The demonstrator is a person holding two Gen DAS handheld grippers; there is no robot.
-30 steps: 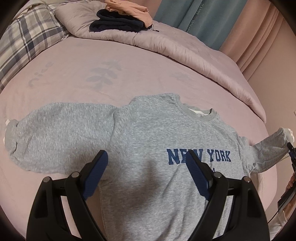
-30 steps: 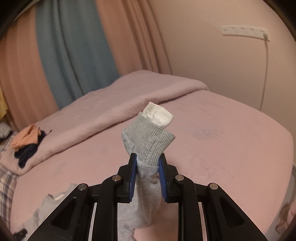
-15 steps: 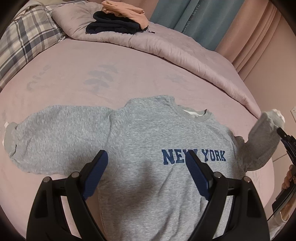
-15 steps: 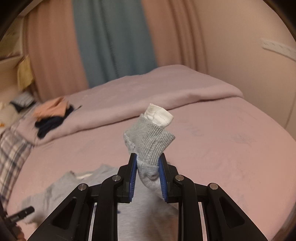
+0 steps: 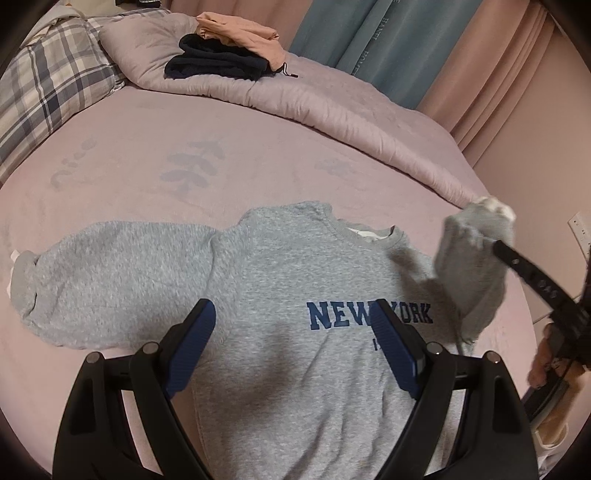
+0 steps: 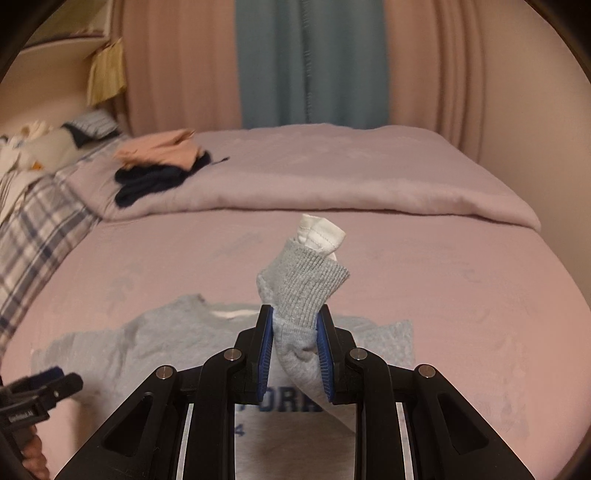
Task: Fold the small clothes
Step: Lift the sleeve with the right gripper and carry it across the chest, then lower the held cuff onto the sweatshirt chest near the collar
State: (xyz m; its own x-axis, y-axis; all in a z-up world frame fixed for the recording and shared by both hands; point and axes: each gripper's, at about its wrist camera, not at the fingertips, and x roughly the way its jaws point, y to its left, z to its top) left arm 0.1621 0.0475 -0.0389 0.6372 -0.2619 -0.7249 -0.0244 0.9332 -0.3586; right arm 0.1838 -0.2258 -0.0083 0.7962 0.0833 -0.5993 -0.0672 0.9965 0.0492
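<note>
The right hand-held gripper (image 6: 294, 354) is clamping the sweatshirt (image 5: 295, 325) cuff (image 6: 306, 284), lifting it toward nine o'clock for folding; the left hand-held gripper (image 5: 295, 347) is hovering released.

sweatshirt (image 5: 280, 280): matt fleecy knit cloth | bedsheet (image 5: 184, 147): smooth matt cloth

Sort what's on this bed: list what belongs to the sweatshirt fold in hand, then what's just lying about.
In the job:
- grey NEW YORK sweatshirt
- its lifted sleeve cuff, clamped in the right gripper
- left gripper, open above the sweatshirt

Lying about:
- navy garment
- peach garment
- plaid pillow
- folded-back duvet
</note>
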